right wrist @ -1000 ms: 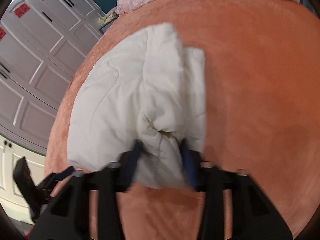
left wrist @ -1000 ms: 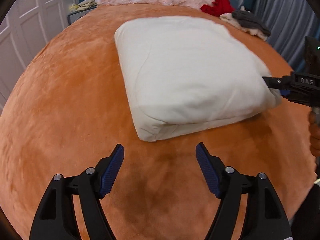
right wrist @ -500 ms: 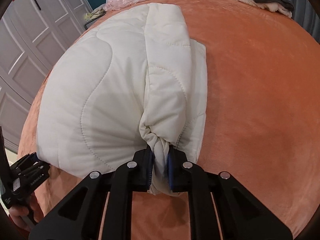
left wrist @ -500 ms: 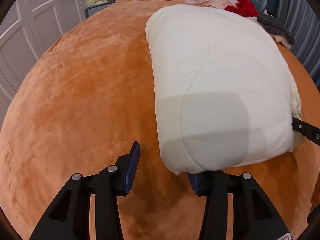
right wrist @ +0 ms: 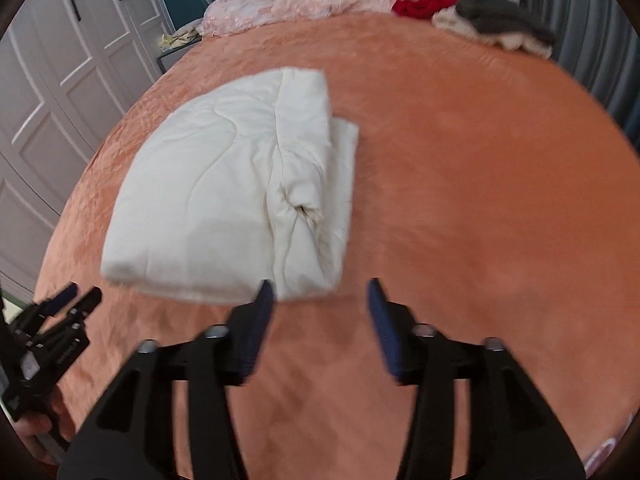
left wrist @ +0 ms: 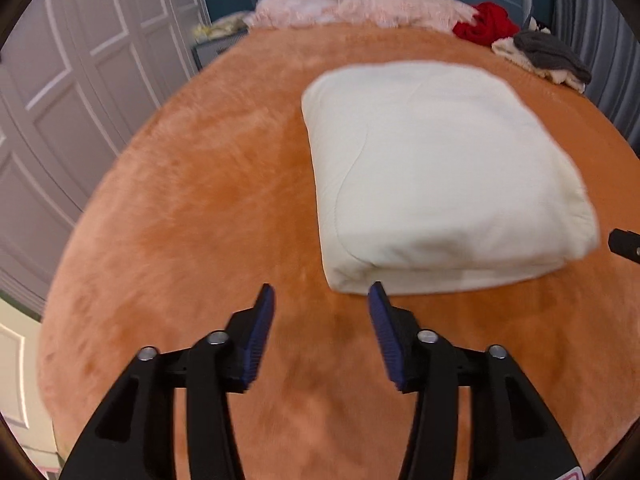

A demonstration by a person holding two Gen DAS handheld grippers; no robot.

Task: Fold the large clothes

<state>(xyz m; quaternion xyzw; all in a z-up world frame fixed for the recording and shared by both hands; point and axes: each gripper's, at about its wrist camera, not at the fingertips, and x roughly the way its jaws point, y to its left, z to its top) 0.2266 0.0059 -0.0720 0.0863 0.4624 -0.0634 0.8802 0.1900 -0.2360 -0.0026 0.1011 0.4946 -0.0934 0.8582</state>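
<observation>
Bed, orange plush cover [left wrist: 200,208]: the cream quilted garment [left wrist: 432,168] lies on it as a thick rectangular bundle, right of centre in my left wrist view, left of centre in the right one. Along its right side a rolled inner layer overhangs a flat lower flap [right wrist: 344,184].

Step, as I judge it: fold finished, bundle set down and released. Next move calls either for squaring that uneven right edge or for fetching another item from the heap by the headboard: pink fabric [left wrist: 360,4], red garment [left wrist: 488,24], grey-and-cream pieces [left wrist: 548,56].

Left gripper [left wrist: 320,312]: jaws spread, empty, just short of the near edge. Right gripper [right wrist: 320,304]: jaws spread, empty, near the bundle's right corner.

Change from half a second ago: my right gripper was pinched on the bunched end; it has let go and backed off. Left has also retreated from the near corner.
</observation>
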